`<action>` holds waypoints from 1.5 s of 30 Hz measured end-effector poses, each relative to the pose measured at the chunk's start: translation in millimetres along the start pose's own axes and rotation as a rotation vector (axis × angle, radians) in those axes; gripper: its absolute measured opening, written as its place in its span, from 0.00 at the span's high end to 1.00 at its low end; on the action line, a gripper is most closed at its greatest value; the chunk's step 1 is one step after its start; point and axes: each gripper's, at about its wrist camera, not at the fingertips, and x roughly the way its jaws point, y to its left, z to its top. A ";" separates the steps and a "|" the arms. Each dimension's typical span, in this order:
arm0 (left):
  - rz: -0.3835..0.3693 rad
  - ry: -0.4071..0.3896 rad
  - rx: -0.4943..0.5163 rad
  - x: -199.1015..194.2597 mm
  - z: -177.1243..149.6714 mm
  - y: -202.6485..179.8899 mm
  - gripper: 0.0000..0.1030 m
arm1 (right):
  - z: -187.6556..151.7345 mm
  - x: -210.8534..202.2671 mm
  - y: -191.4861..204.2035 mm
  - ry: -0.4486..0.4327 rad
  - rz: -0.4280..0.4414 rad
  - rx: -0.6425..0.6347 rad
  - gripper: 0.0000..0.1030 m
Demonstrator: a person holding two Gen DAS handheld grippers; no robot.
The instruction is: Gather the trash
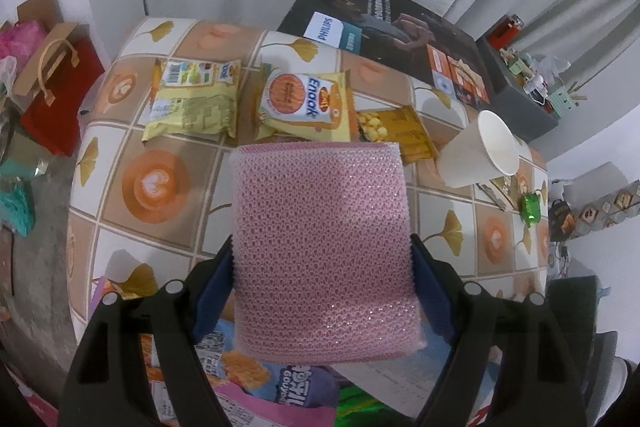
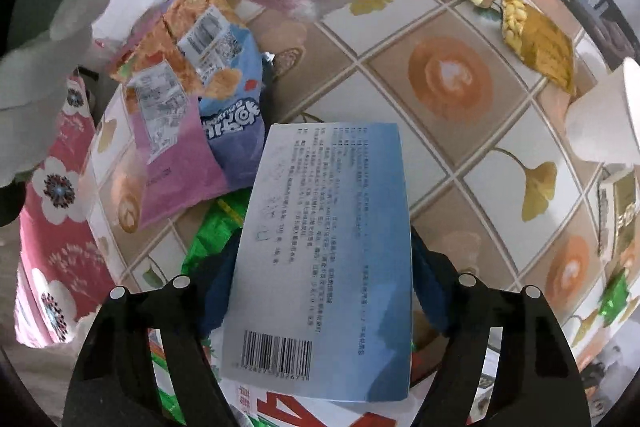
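Pink mesh sponge [image 1: 324, 251] fills the near field of my left wrist view, pinched by its two side edges between the blue pads of my left gripper [image 1: 322, 267] and held above the table [image 1: 168, 235]. My right gripper [image 2: 320, 267] is closed in the same manner on a blue-and-white printed box [image 2: 324, 255], barcode end towards me, clear of the tablecloth.

Trash remaining on the table:
1. Yellow-green snack packet [image 1: 192, 99] and Enaak packet [image 1: 304, 107], side by side at the far edge.
2. Gold popcorn packet [image 1: 396, 135], just beside the Enaak packet.
3. Paper cup [image 1: 480, 151], lying on its side at the right.
4. Small green wrapper [image 1: 530, 209], near the cup.
5. Purple and pink snack bags [image 2: 192, 123], with green foil [image 2: 216, 231] beneath, at the near left corner.

No bin or bag is identifiable with certainty, although a red patterned container [image 2: 56, 195] stands beside the table on the left and may serve.

Recommended procedure, as I judge it: keep steady pressure on both items, since the sponge compresses and the box is smooth. Carry each load fully over the receptacle before spreading the fingers. Keep both loads high enough to avoid sweeping the loose bags off the edge.
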 end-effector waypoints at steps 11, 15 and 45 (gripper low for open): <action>0.011 -0.068 -0.030 -52.3 -3.3 -4.3 0.23 | -28.6 -98.7 -24.6 -0.254 0.035 0.155 0.31; 0.011 -0.106 0.009 -84.7 -10.1 -28.4 0.23 | -74.1 -141.7 -24.6 -0.375 0.036 0.202 0.32; -0.308 0.350 0.901 72.0 -295.6 -557.1 0.23 | -676.9 -79.9 -181.6 -0.731 0.080 1.471 0.31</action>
